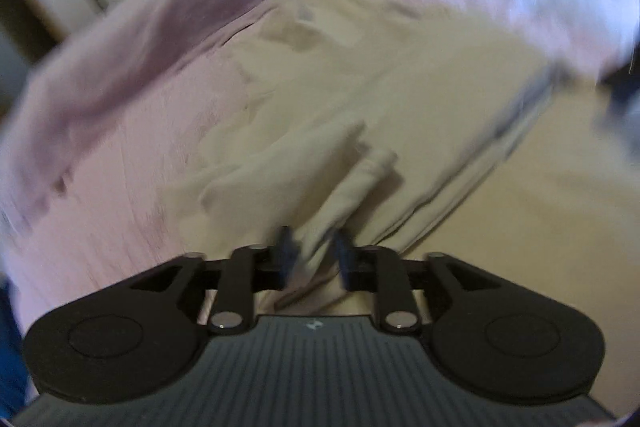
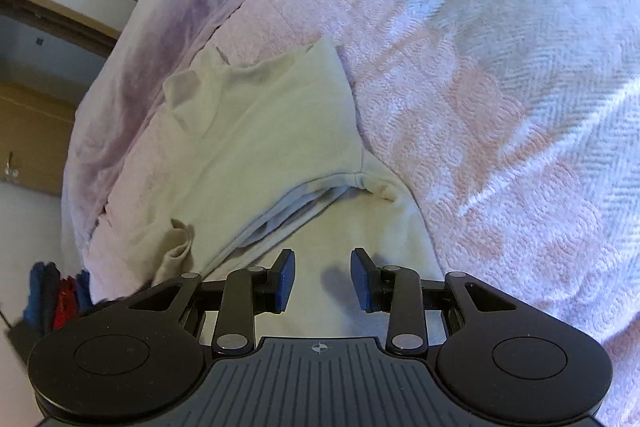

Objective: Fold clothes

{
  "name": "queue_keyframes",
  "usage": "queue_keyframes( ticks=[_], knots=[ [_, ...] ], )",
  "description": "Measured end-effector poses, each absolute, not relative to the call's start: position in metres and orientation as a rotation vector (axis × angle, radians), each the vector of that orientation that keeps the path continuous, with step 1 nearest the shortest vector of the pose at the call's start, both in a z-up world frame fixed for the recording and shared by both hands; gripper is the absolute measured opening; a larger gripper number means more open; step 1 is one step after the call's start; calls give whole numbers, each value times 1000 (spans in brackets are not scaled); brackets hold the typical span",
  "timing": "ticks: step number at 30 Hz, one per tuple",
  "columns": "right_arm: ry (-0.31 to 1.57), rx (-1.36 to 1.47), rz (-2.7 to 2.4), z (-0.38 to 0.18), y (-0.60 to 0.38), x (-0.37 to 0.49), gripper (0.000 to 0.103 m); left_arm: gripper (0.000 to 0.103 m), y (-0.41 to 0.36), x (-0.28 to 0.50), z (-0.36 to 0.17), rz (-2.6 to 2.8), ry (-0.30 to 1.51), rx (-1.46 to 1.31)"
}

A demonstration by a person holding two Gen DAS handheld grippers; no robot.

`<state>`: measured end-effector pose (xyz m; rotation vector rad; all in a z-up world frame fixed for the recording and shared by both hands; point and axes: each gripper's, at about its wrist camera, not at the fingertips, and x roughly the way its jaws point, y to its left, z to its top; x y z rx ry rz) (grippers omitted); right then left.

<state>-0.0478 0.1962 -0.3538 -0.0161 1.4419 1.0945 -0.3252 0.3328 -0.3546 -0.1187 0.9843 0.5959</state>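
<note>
A cream T-shirt lies spread on a pink textured bedspread, with one sleeve pointing away and a folded edge across its middle. My right gripper hovers just over the shirt's near part, open, nothing between its blue pads, and it casts a shadow on the cloth. The left wrist view is blurred. There my left gripper sits low at the cream shirt. Its fingers stand apart, and a raised fold of the cloth runs up between them.
A rumpled purple sheet lies along the bed's far left side. Past the bed's edge are wooden furniture and a heap of blue and red items lower down. A dark blurred shape shows at the right of the left wrist view.
</note>
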Motion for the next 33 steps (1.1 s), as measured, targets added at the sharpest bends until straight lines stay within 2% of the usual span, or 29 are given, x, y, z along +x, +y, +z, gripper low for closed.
queue_keyframes(
  ticks=[5, 8, 9, 10, 17, 18, 19, 20, 25, 30, 33],
  knots=[
    [1430, -19, 1248, -351, 226, -82, 35, 32, 376, -373, -322, 593, 822, -455],
    [1419, 2, 1352, -352, 250, -111, 35, 14, 391, -380, -327, 596, 801, -532],
    [1411, 5, 1386, -353, 259, -120, 35, 4, 394, -379, -330, 587, 804, -534],
    [1403, 7, 1417, -353, 268, -129, 34, 3, 395, -375, -331, 572, 810, -515],
    [1375, -93, 1371, -380, 308, -178, 34, 5, 425, -357, -369, 566, 844, -518],
    [1383, -112, 1345, -388, 309, -181, 33, 4, 430, -357, -374, 563, 852, -534],
    [1389, -132, 1320, -396, 310, -185, 26, 4, 436, -356, -379, 560, 860, -550],
    [1385, -165, 1309, -398, 309, -189, 25, 4, 439, -358, -380, 556, 858, -567],
    [1285, -290, 1388, -375, 307, -195, 25, 5, 438, -374, -362, 539, 820, -599],
    [1207, -248, 1469, -361, 315, -192, 25, 6, 414, -383, -356, 497, 854, -545],
    [1265, -357, 1456, -381, 324, -205, 25, 14, 397, -381, -368, 499, 942, -422]
  ],
)
